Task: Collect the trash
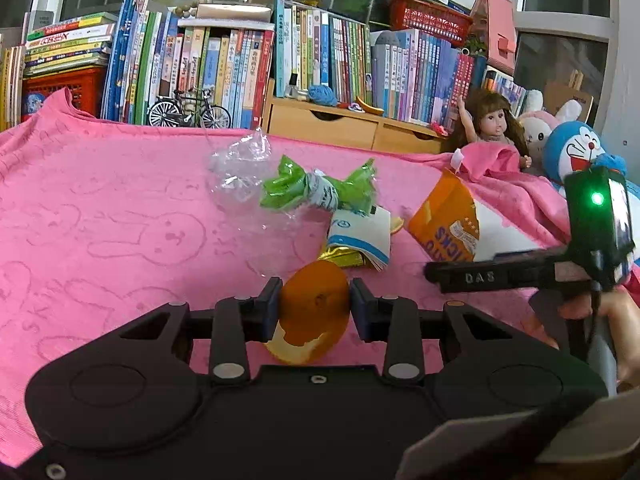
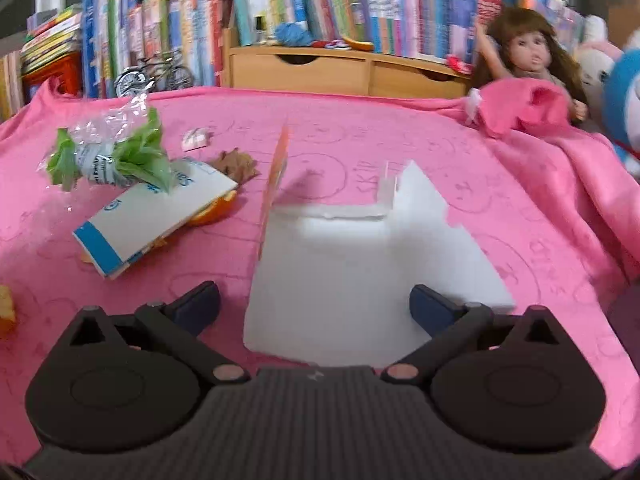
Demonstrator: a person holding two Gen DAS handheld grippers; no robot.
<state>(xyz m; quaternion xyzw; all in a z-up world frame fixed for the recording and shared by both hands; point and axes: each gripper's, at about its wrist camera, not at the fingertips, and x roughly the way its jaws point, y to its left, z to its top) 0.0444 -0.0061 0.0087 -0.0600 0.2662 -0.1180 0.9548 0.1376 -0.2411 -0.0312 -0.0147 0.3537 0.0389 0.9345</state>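
In the left wrist view my left gripper (image 1: 314, 304) is shut on a piece of orange peel (image 1: 316, 312), held low over the pink cloth (image 1: 100, 220). Beyond it lie a green wrapper (image 1: 320, 190), crumpled clear plastic (image 1: 236, 168), a white-and-blue carton (image 1: 360, 240) and an orange snack box (image 1: 448, 224). My right gripper (image 1: 434, 274) reaches in from the right beside that box. In the right wrist view it (image 2: 316, 304) stands open, its fingers either side of the box's white inner face (image 2: 352, 264). The carton (image 2: 160, 216) and green wrapper (image 2: 112, 156) lie to the left.
Wooden drawers (image 1: 320, 124), a model bicycle (image 1: 188, 110) and rows of books (image 1: 224, 68) line the back. A doll (image 1: 494, 124) and plush toys (image 1: 572, 152) sit at the right edge. A brown scrap (image 2: 236, 164) and a small white wrapper (image 2: 195, 139) lie on the cloth.
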